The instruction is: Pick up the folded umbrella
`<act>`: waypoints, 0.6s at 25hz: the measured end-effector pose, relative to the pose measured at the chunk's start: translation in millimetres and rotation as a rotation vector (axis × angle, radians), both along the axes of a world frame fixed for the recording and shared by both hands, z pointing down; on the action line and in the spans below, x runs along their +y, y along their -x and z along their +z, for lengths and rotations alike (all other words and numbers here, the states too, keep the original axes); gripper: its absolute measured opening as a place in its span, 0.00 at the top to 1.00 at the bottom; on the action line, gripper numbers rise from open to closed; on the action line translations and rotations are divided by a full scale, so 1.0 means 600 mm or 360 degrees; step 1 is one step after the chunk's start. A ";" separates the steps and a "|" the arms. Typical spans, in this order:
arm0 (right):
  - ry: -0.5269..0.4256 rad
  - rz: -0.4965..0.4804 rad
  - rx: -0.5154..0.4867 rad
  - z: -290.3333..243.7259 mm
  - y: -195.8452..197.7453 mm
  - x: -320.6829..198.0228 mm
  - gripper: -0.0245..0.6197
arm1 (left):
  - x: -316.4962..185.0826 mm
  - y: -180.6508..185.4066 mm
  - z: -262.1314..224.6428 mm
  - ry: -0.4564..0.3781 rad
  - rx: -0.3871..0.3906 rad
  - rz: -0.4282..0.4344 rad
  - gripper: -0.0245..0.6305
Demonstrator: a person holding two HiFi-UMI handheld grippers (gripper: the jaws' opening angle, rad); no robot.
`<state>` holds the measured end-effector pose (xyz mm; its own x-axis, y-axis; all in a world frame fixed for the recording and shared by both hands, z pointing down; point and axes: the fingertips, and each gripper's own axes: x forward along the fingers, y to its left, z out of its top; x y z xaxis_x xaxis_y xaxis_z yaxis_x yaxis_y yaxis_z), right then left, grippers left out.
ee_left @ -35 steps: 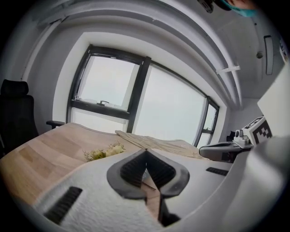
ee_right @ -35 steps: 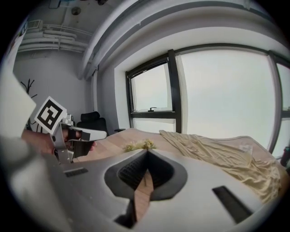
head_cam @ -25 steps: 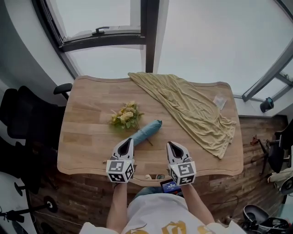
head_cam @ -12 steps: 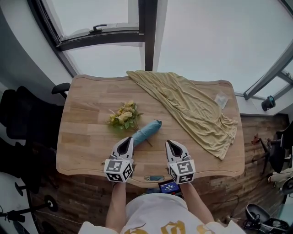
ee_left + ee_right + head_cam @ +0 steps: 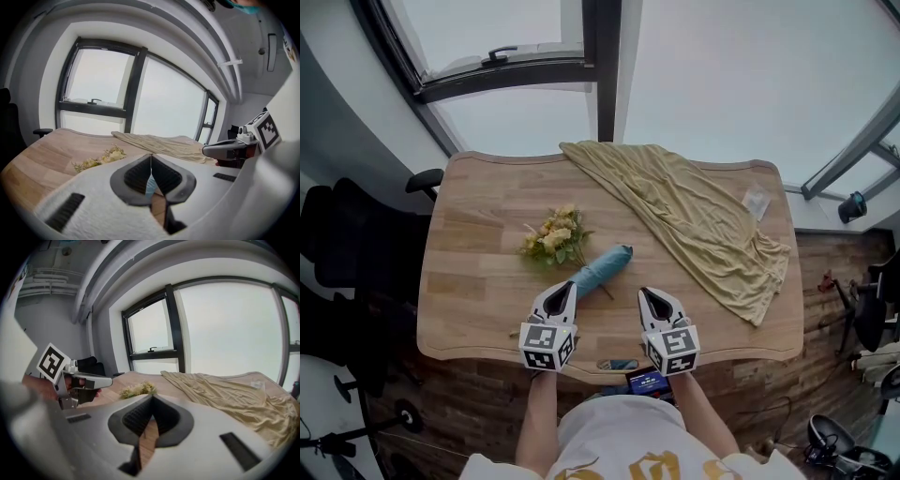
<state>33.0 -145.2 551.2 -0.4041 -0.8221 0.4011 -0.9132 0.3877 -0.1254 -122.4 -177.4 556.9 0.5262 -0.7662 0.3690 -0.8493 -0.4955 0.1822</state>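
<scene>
The folded teal umbrella (image 5: pixel 601 270) lies slanted on the wooden table (image 5: pixel 478 281), just ahead of both grippers. My left gripper (image 5: pixel 567 285) hovers near the umbrella's near end, jaws shut with nothing held; a sliver of teal umbrella (image 5: pixel 150 183) shows behind its closed tips in the left gripper view. To the right of the umbrella my right gripper (image 5: pixel 642 292) is also shut and empty. In the right gripper view the jaws (image 5: pixel 151 399) meet at the tip over bare wood, and the left gripper (image 5: pixel 89 380) shows at the left.
A bunch of yellow flowers (image 5: pixel 555 237) lies left of the umbrella's far end. A yellow cloth (image 5: pixel 694 220) drapes from the table's far middle to its right edge, with a small clear packet (image 5: pixel 757 201) beside it. Black chairs (image 5: pixel 347 244) stand to the left; windows lie beyond.
Both grippers have sunk slightly toward the table, still shut. The umbrella, flowers and cloth have not moved.
</scene>
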 end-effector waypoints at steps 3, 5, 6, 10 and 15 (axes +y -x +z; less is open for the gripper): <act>0.0028 -0.0002 0.0002 0.011 -0.002 -0.006 0.95 | -0.002 -0.012 0.019 0.0069 -0.0020 0.0064 0.93; 0.0047 -0.0004 0.0003 0.019 -0.004 -0.011 0.95 | -0.004 -0.020 0.033 0.0108 -0.0077 0.0121 0.93; 0.0056 -0.0008 -0.0003 0.022 -0.004 -0.014 0.95 | -0.005 -0.024 0.042 0.0126 -0.0117 0.0152 0.93; 0.0095 -0.0024 -0.0014 0.039 -0.002 -0.027 0.95 | -0.011 -0.038 0.074 0.0217 -0.0214 0.0249 0.86; 0.0157 -0.0023 -0.0010 0.063 -0.006 -0.043 0.95 | -0.025 -0.047 0.110 0.0317 -0.0281 0.0300 0.77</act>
